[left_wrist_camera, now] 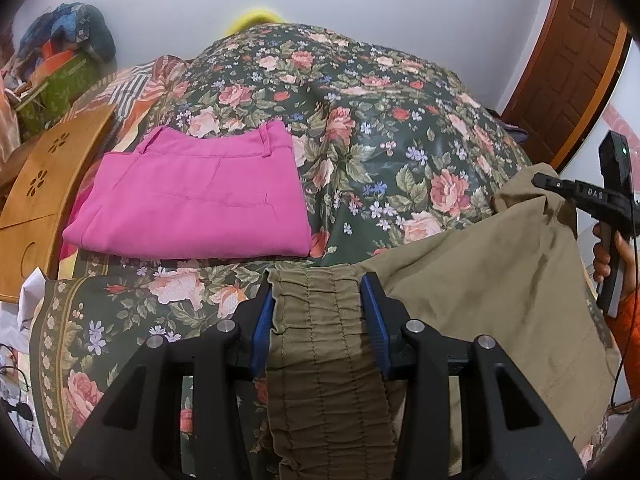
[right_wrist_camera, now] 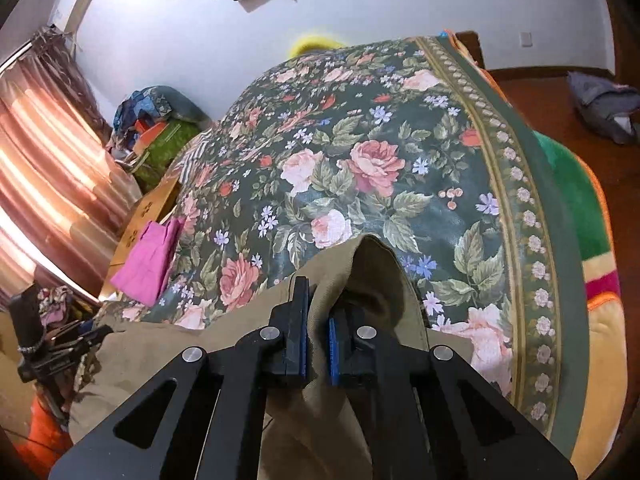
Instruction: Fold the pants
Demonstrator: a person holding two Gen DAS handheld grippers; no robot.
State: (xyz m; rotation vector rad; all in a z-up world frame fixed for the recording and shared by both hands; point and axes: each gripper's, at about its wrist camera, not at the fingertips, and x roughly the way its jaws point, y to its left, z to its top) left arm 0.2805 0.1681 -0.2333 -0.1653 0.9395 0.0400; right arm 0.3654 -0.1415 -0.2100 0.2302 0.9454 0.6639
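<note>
The left hand-held gripper is clamped on the gathered elastic waistband of the khaki pants; the ruched band fills the gap between its blue-padded fingers and runs down toward the camera. The right hand-held gripper is clamped on another bunch of the same khaki pants, its fingers nearly together with a thick fold of cloth pinched between them and a hump of fabric rising just past the tips.

The pants hang between the two grippers at the near edge of the bed, over the floral bedspread, which is dark green with pink roses and a patterned border. In the left wrist view the right gripper's black body shows at the right edge, held by a hand, and the letters "DAS" are readable on it, with a small green light above.

A folded pair of pink pants lies flat on the bedspread toward the left side, well apart from the khaki pair. Just beside it stands a wooden board with flower-shaped cutouts. A dark wooden door is at the far right, and pink curtains hang at the left in the right wrist view
</note>
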